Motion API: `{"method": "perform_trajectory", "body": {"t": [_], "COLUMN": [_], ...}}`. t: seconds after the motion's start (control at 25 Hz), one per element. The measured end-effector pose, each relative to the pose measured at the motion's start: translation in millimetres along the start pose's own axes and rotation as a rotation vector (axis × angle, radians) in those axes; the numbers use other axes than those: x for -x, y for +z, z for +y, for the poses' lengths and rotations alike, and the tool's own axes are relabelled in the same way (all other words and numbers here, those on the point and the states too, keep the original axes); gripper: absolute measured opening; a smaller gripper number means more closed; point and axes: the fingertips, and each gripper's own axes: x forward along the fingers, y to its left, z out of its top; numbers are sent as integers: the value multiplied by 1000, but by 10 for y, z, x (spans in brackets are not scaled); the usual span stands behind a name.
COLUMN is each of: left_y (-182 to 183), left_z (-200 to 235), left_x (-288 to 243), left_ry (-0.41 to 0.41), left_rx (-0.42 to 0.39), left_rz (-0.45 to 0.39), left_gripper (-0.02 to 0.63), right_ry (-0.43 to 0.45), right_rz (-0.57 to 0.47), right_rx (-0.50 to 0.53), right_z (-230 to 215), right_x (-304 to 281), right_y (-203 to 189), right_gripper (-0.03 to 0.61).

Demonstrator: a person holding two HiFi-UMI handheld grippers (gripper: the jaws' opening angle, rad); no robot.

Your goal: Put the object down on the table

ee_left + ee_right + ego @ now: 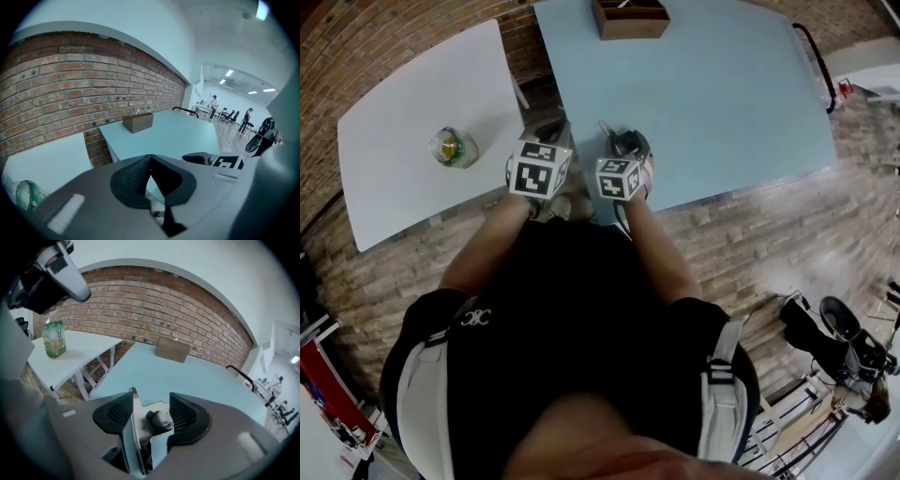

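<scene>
A shiny bent metal piece (159,446) with a dark knob stands between the jaws of my right gripper (151,413). Its flat side leans against the left pad (119,416), and the jaws stand wide apart around it without clamping it. In the head view this right gripper (623,141) is over the near left corner of the light blue table (712,103). My left gripper (150,161) is shut with its pad tips touching and nothing between them. It hovers beside the right one, over the gap between the tables (546,131).
A green bottle (453,147) stands on the white table (403,103) to the left. A brown wooden box (630,17) sits at the blue table's far edge by the brick wall. A black bag strap (814,56) hangs at the table's right corner.
</scene>
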Motion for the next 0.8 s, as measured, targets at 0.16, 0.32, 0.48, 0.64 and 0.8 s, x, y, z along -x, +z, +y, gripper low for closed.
{"method": "perform_trajectory", "body": {"t": [0.16,0.32,0.48,0.64,0.8], "left_y": [8,35,63,117,191], "left_z": [-32,-71,-133,-219,-297], "left_x": [-15,-31,-66,-108,-144], "left_ry": [-5,-14,-33,-53,-73], "left_rx": [-8,-23,-34,-47,-63], "left_rz": [-3,-10,-14,-20,-32], "left_gripper": [0,0,0,0,0], "right_ry": [-35,-50,-44,-41,-79], "right_rz": [-9,-18,-57,-141,-217], "right_rx": [-79,-242,-395,-439,-413], "right_z": [-151,-335,-557,-746,-957], "right_x": [109,224,404,619,851], "right_y": [73,171,361,582,733], "right_gripper": [50,15,14,14,14]}}
